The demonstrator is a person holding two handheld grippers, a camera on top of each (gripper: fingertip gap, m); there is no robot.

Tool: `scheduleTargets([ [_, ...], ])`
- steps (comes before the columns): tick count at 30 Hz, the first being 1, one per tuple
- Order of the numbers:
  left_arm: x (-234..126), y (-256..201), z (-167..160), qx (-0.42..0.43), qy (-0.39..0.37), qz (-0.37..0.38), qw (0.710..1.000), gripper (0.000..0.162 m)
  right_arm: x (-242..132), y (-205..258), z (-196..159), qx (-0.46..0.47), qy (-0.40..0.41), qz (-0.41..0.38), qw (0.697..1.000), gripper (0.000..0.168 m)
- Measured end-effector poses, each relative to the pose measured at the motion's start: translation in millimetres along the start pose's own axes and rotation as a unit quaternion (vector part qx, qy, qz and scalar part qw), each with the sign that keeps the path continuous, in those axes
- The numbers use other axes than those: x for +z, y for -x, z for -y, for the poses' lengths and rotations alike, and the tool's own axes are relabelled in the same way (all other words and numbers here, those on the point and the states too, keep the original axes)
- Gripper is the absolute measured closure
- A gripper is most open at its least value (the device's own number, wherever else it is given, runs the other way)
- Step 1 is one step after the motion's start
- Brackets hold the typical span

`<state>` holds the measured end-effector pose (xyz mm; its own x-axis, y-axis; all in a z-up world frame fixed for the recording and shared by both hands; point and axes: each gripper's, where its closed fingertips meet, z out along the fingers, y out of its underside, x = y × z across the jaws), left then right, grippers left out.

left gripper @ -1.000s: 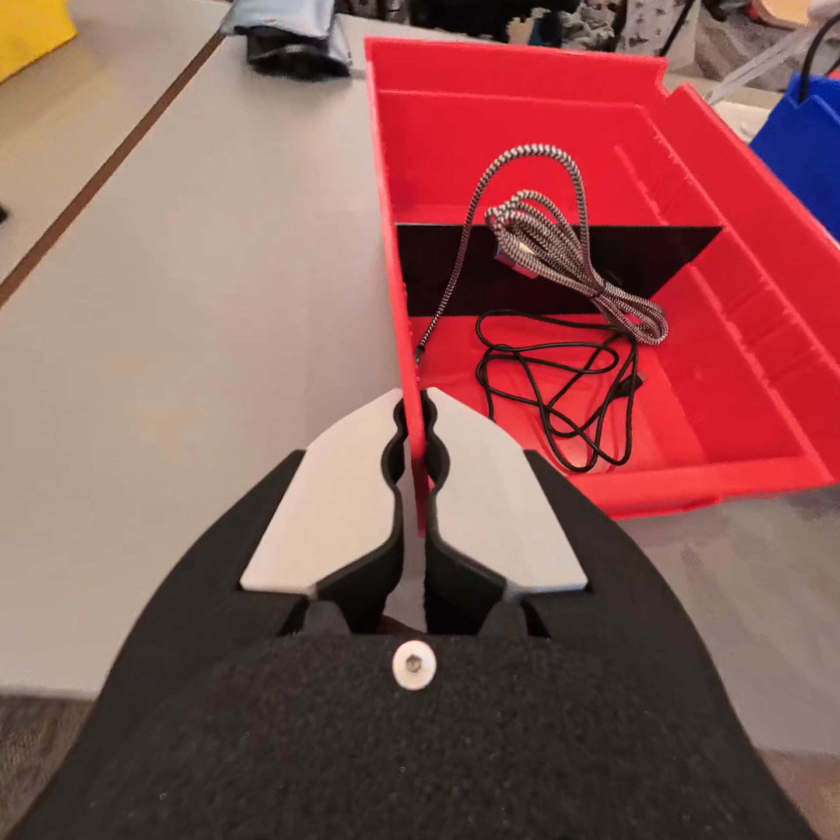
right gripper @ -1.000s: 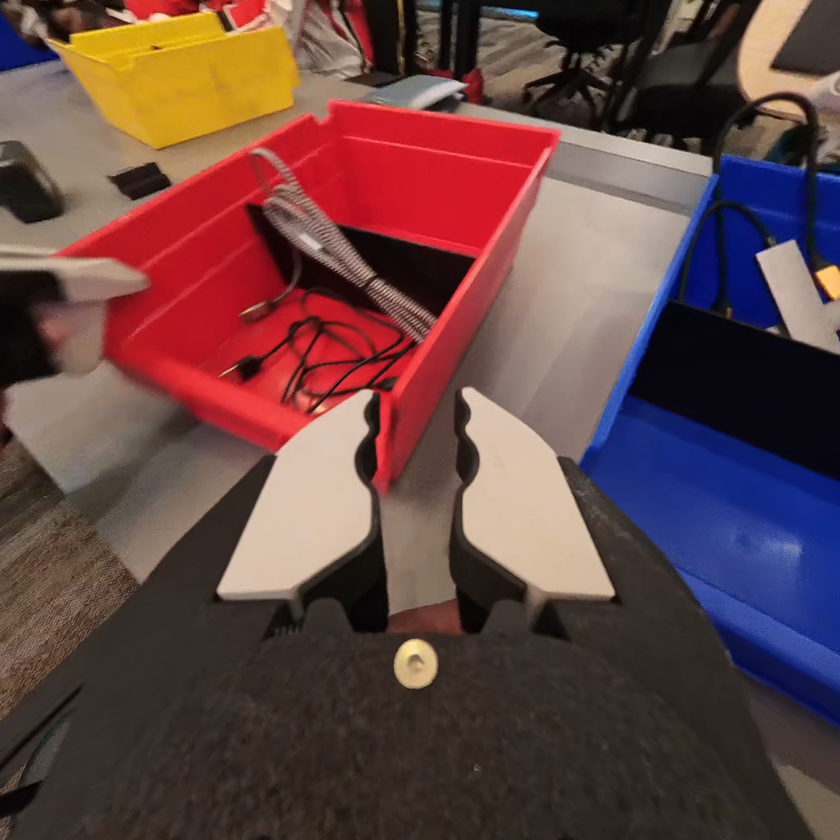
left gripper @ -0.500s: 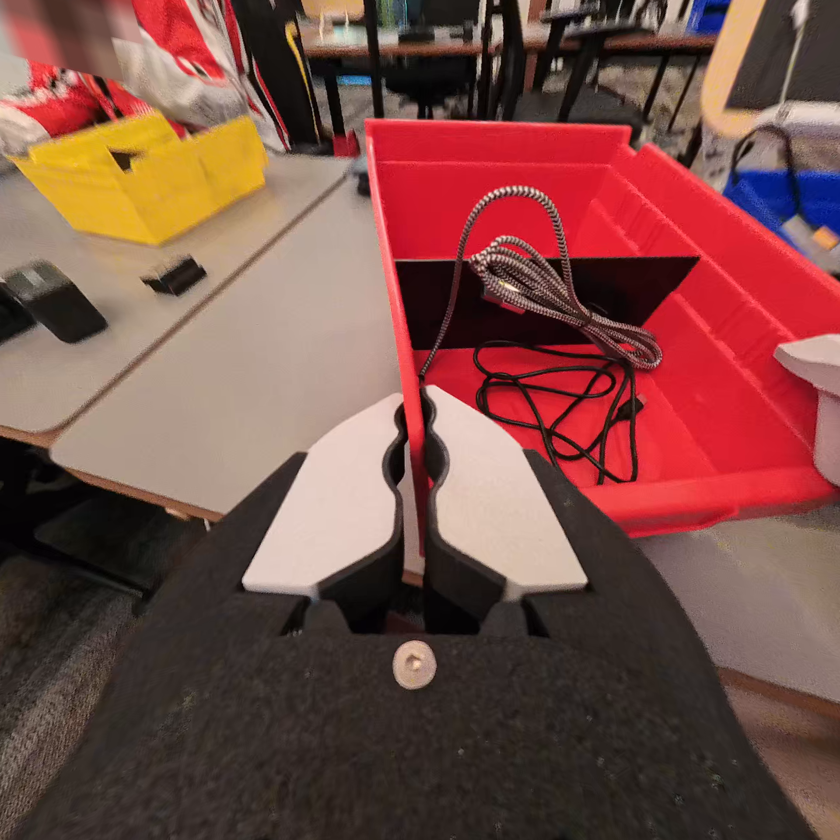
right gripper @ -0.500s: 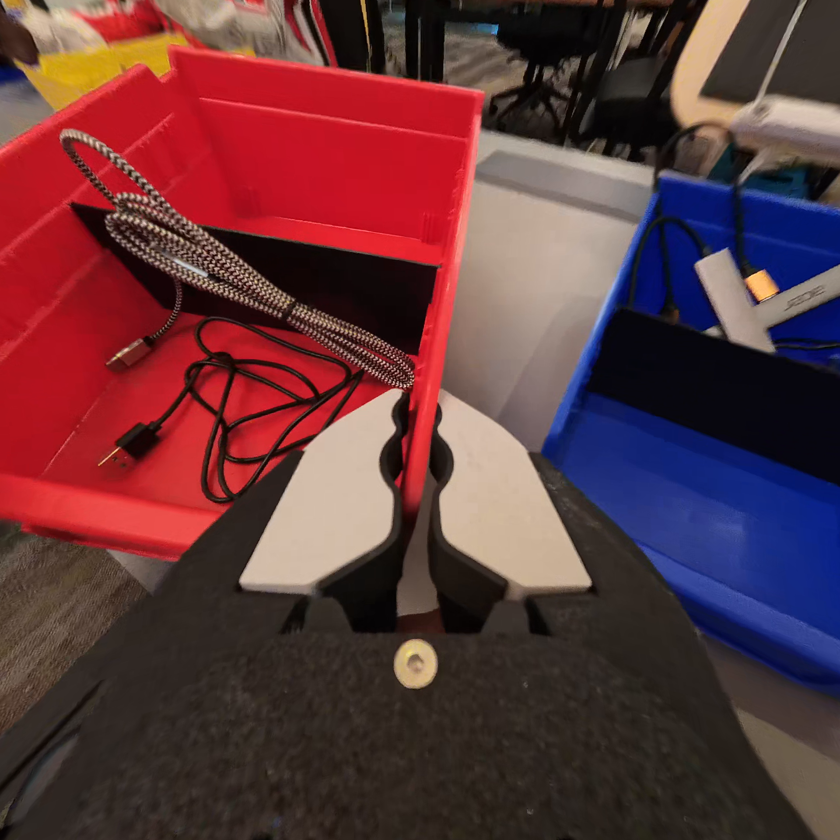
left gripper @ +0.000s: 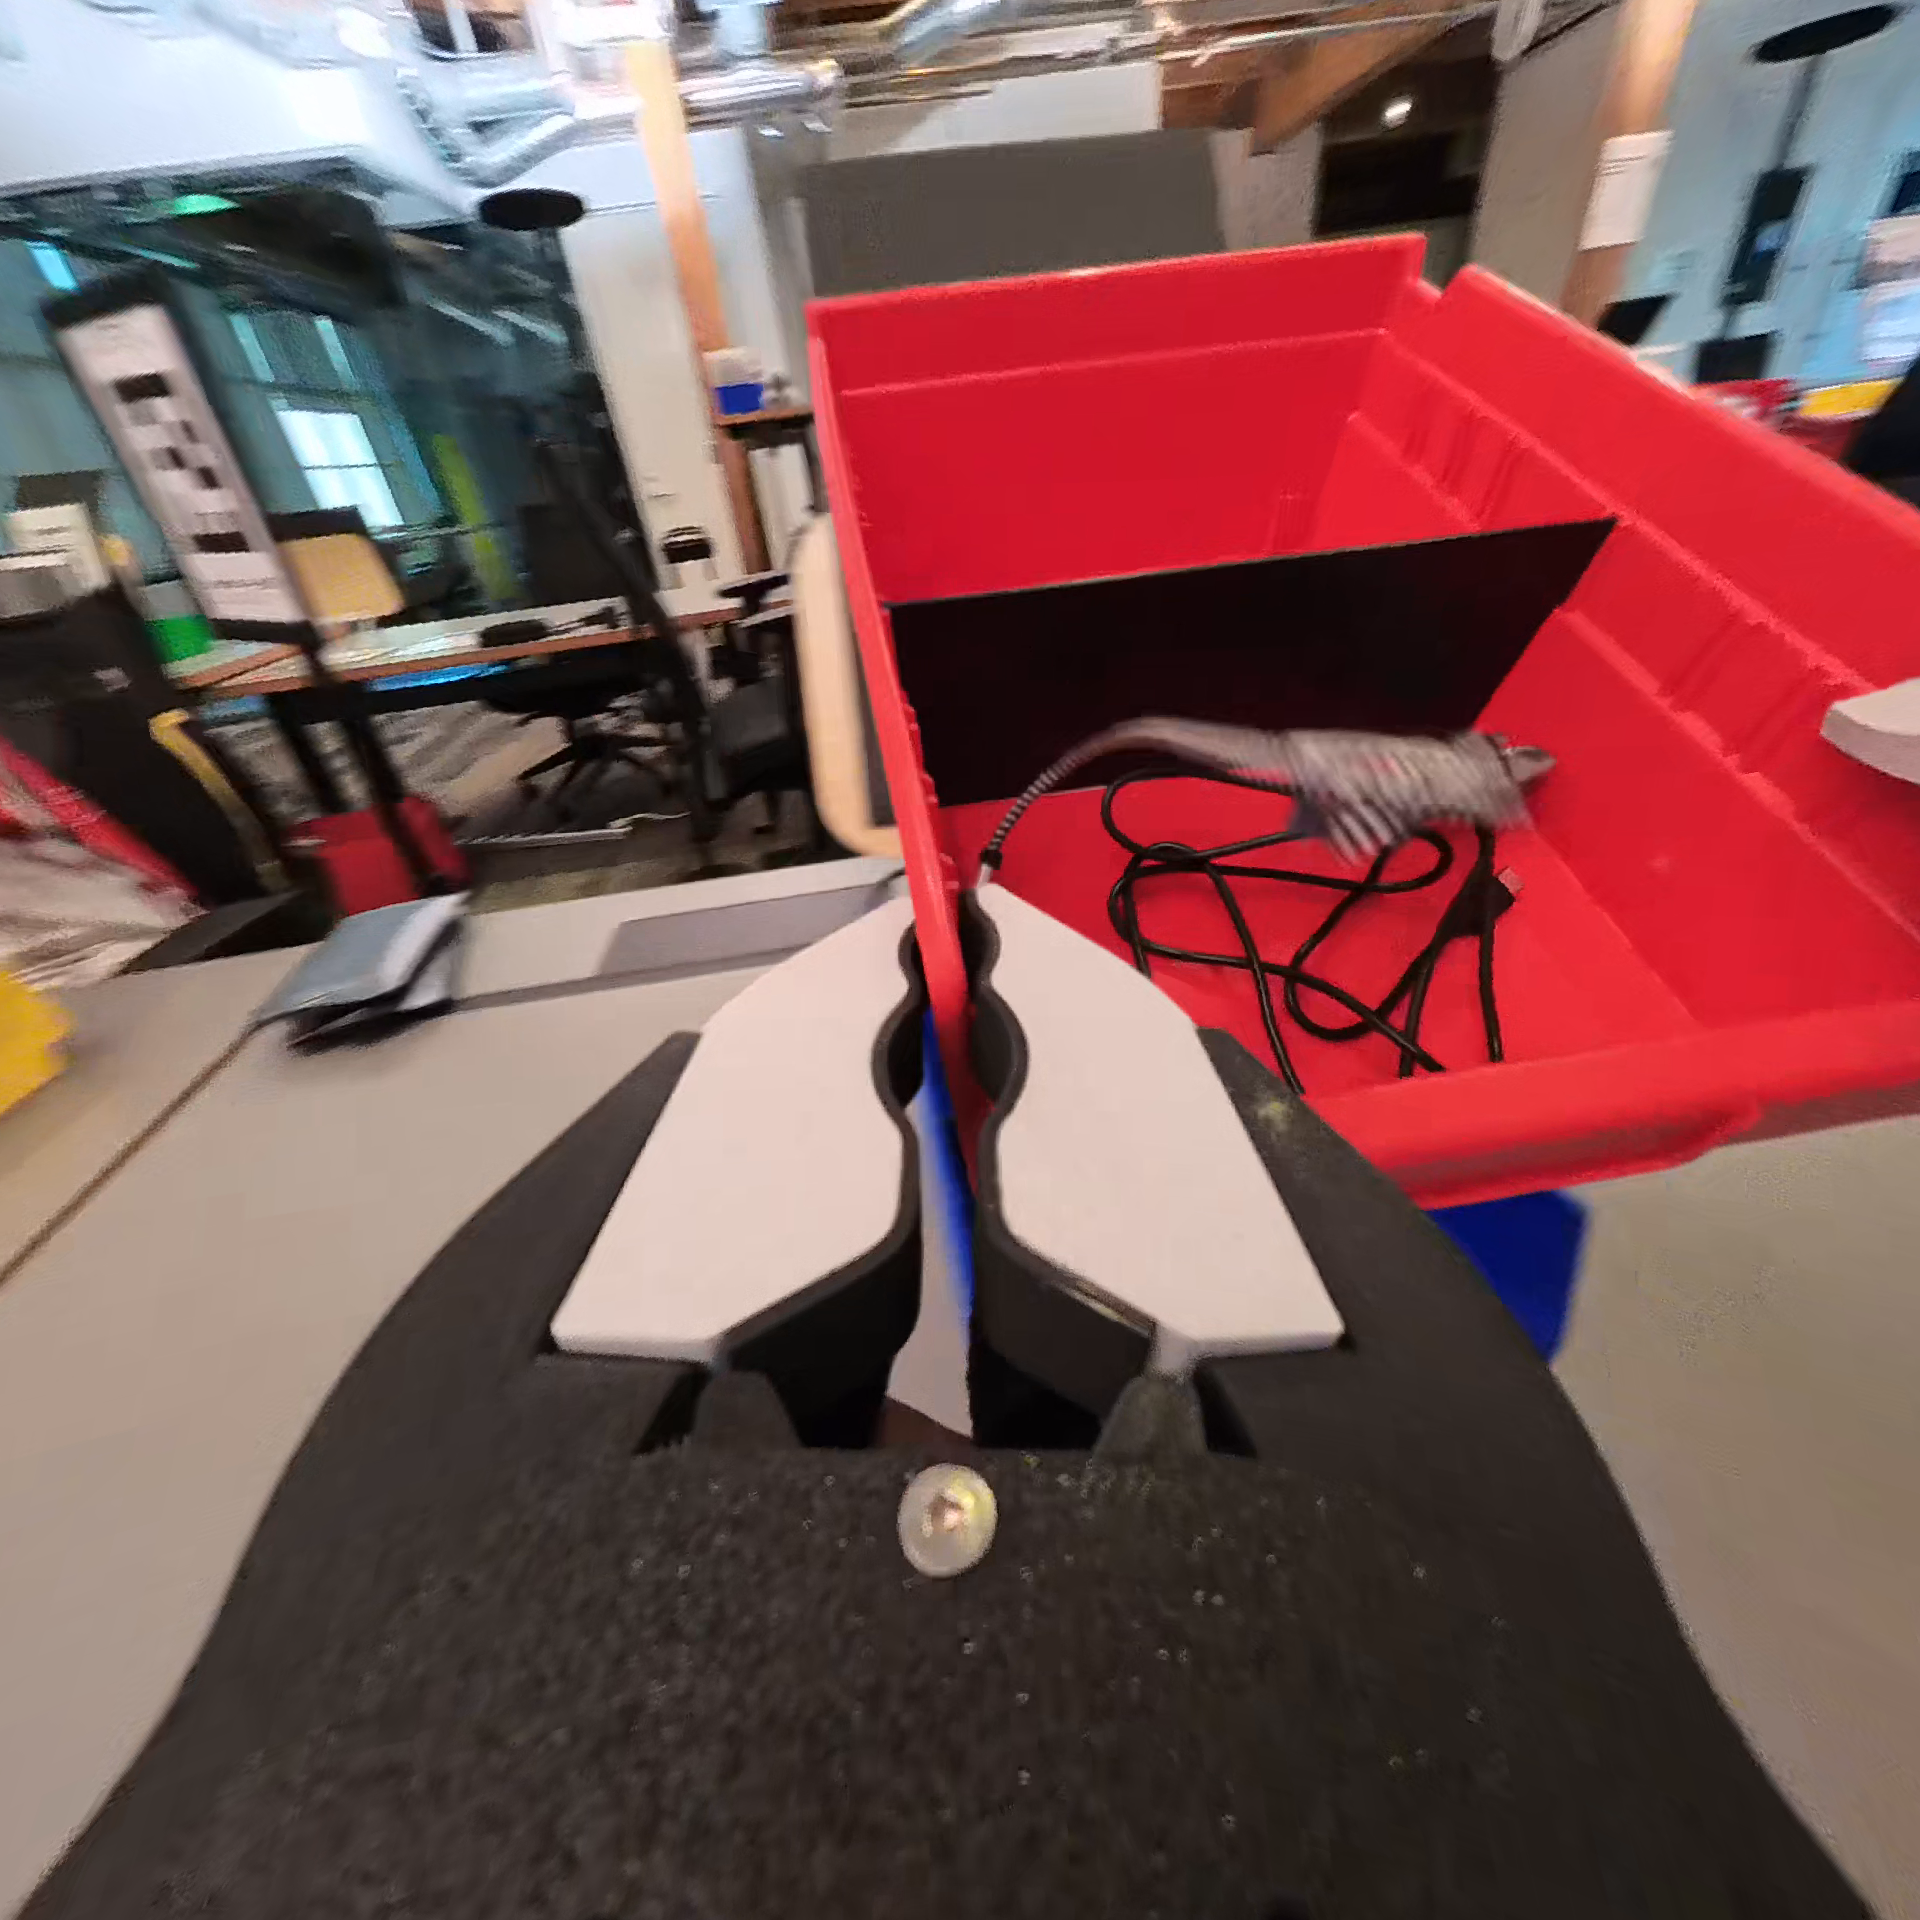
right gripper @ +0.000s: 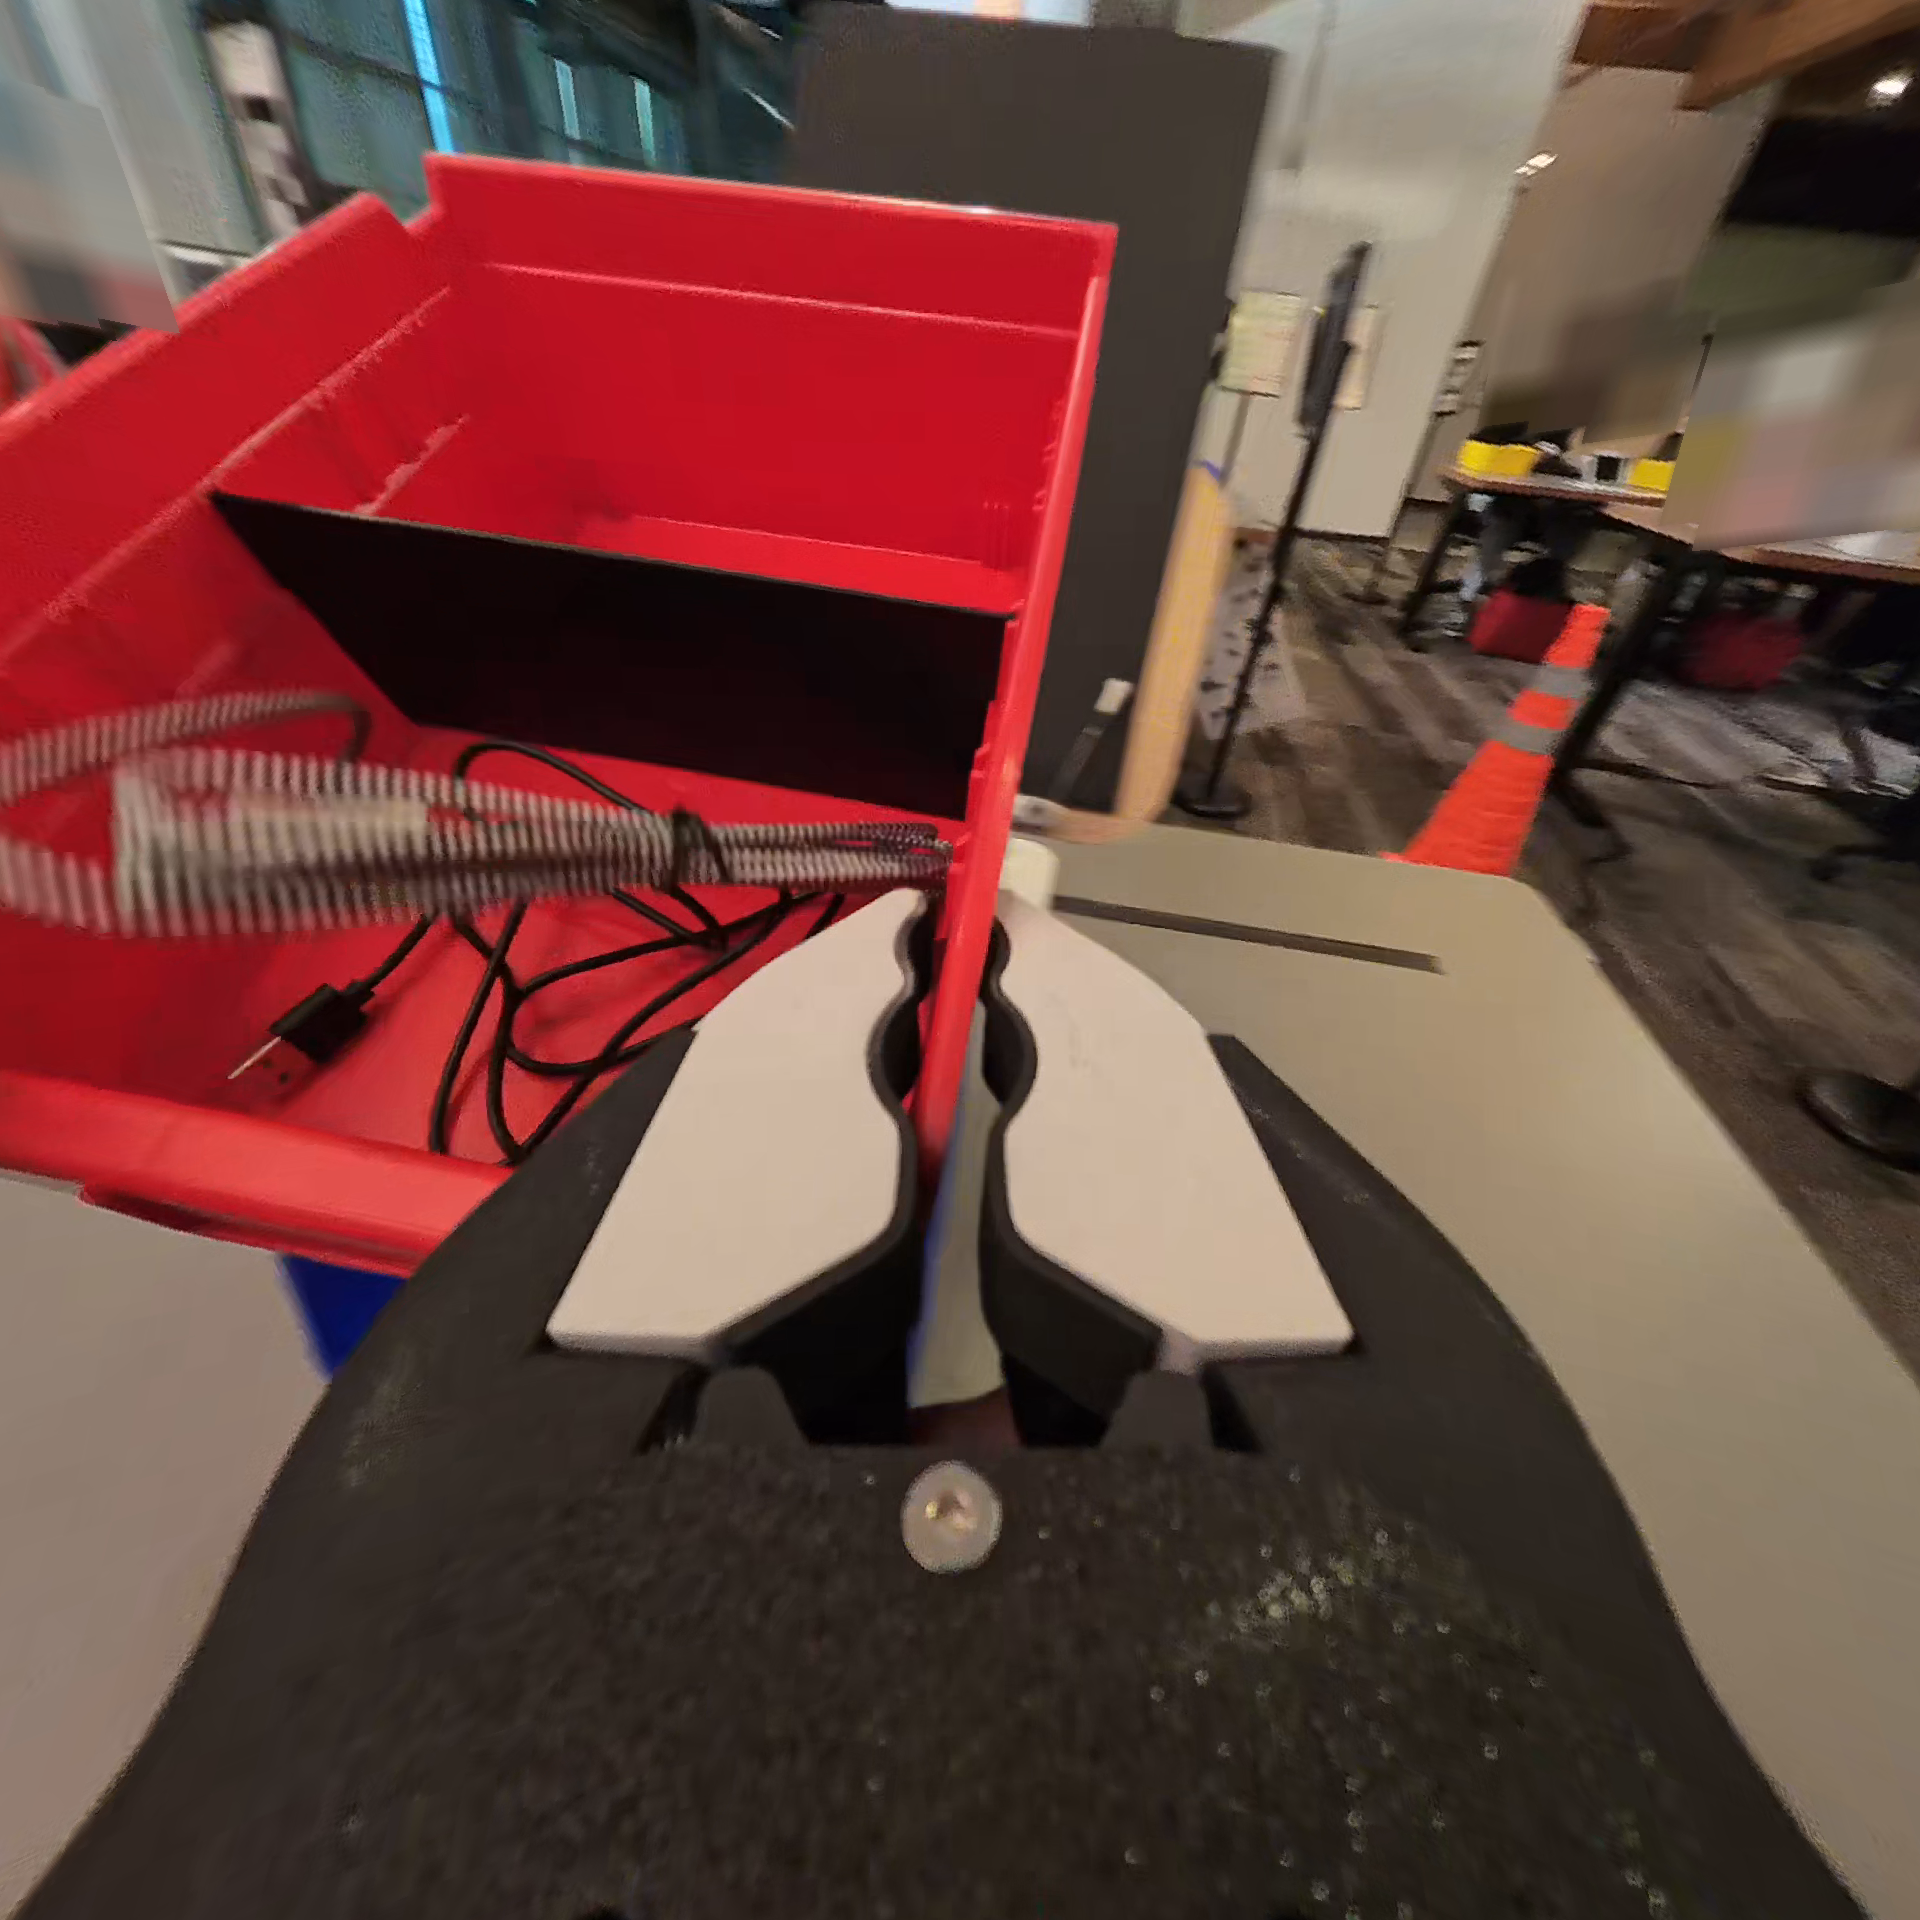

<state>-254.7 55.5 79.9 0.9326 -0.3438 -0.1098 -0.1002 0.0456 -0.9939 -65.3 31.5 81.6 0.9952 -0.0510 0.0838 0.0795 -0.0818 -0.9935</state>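
Left wrist view: my left fingers point(left gripper: 943, 997) are clamped on the left wall of the red bin point(left gripper: 1143, 468), which runs lengthwise straight ahead. Right wrist view: my right fingers point(right gripper: 961, 997) pinch its right wall, striped cable point(right gripper: 364, 831) and black cable point(right gripper: 499, 1039) inside.

Bright, even indoor light; heavy motion blur and wide-angle bending at the edges.

Nothing legible anywhere here. The sign board point(left gripper: 177, 457) at left carries only mosaic patches. The far wall posters point(right gripper: 1262, 348) blur out.
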Motion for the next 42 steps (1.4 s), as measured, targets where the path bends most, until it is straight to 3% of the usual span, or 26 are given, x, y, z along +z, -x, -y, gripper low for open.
scheduleTargets([
  [5,50,-133,-17,0.002,0.027,-0.099,0.995,0.158,-15,-132,-39,-0.04,0.061,-0.056,0.996,0.162],
  [10,78,-251,-76,0.02,0.097,-0.173,0.98,0.154,-21,-241,-99,0.02,0.112,-0.115,0.987,0.165],
  [16,103,-305,-146,0.033,0.176,-0.182,0.967,0.154,0,-290,-184,0.048,0.186,-0.111,0.975,0.165],
  [23,119,-307,-165,0.056,0.184,-0.174,0.966,0.152,26,-294,-218,0.06,0.187,-0.095,0.976,0.165],
  [31,102,-331,-159,0.004,0.196,-0.313,0.929,0.138,35,-317,-226,0.1,0.184,-0.071,0.975,0.165],
  [33,81,-323,-146,-0.027,0.187,-0.347,0.919,0.133,29,-322,-215,0.066,0.181,-0.082,0.978,0.154],
  [37,36,-267,-123,-0.073,0.173,-0.383,0.905,0.123,-2,-334,-174,-0.005,0.158,-0.146,0.977,0.139],
  [39,24,-217,-116,-0.083,0.172,-0.35,0.917,0.12,-13,-320,-152,-0.021,0.139,-0.148,0.979,0.139],
  [42,18,-125,-116,-0.059,0.187,-0.242,0.95,0.116,-12,-260,-124,-0.016,0.105,-0.084,0.991,0.139],
])
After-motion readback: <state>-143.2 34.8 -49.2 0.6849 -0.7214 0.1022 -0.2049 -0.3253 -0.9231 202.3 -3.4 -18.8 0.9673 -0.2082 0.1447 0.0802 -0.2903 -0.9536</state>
